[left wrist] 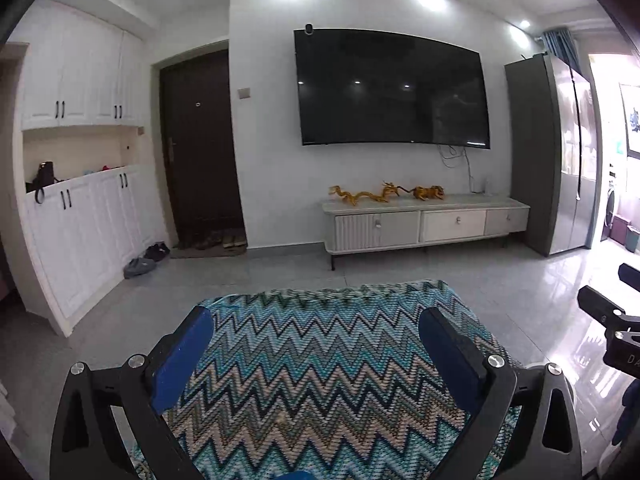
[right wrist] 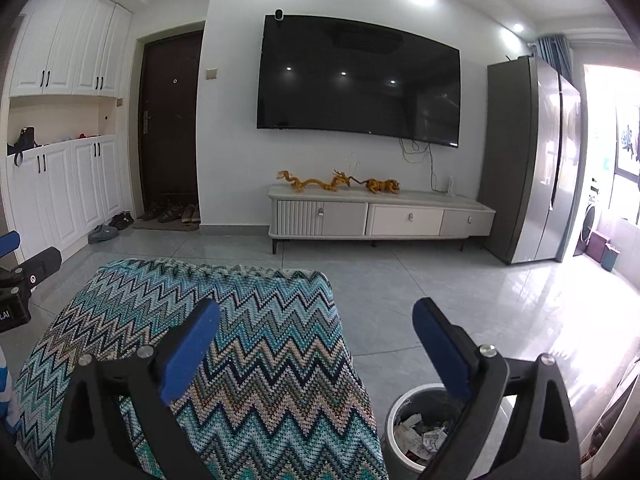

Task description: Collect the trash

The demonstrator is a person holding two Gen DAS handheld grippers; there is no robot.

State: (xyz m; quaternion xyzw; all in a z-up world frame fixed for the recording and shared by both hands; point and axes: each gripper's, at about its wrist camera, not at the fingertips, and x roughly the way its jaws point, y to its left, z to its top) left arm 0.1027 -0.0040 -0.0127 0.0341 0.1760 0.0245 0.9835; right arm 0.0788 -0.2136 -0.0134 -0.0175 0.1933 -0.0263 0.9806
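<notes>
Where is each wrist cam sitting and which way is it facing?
Left wrist: on the left gripper, over the zigzag cloth, facing the TV wall; own open blue fingers show, right gripper at the right edge.
Right wrist: on the right gripper, further right, over cloth edge and trash bin; own open fingers, left gripper at left edge.
Shared: TV, cabinet, door, fridge, cloth.

Partial white letters "DA" on the right gripper (left wrist: 618, 344); "AI" on the left gripper (right wrist: 12, 312).

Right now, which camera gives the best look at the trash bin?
The right wrist view. The trash bin sits on the floor beside the zigzag blanket, its paper scraps visible, though the right gripper partly covers it. The left wrist view shows no bin.
</notes>
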